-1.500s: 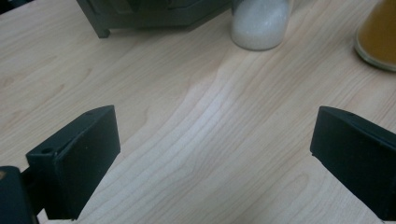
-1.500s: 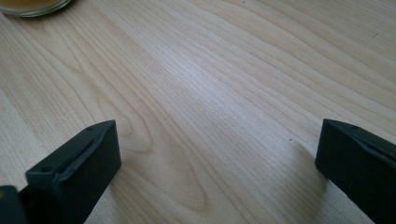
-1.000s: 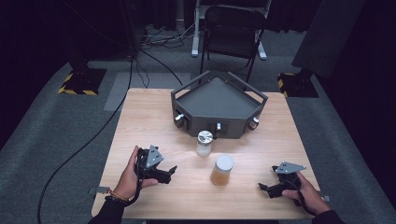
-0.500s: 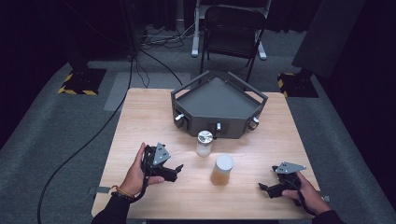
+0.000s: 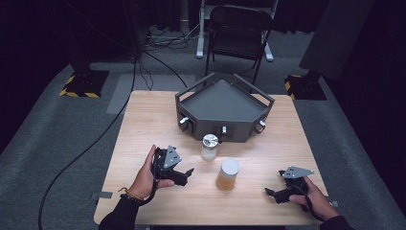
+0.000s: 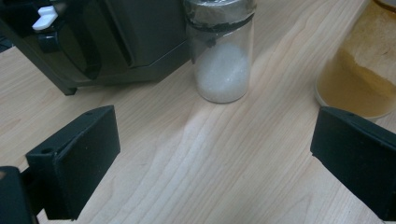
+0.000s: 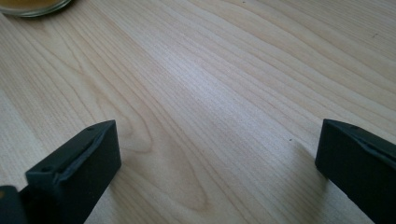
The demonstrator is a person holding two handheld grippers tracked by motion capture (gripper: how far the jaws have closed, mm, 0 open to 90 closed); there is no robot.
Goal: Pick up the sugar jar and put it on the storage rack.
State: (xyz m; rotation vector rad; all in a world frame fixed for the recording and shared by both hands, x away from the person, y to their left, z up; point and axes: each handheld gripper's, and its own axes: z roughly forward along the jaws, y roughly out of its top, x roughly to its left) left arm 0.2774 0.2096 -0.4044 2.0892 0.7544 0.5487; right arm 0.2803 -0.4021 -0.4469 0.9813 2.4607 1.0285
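While the right tongs (image 5: 272,194) stay put, the left tongs (image 5: 187,174) — wide open — have neared the salt jar (image 5: 209,147).

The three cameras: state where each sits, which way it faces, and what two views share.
High view: above the person's side, facing forward and down on the table; both forearms enter below.
Left gripper view: on the left claw, facing the salt jar; jaws apart.
Right gripper view: on the right claw, facing tabletop; jaws apart.
Shared: the amber jar.

Grey carpet (image 5: 72,139) — black folding chair (image 5: 237,28)
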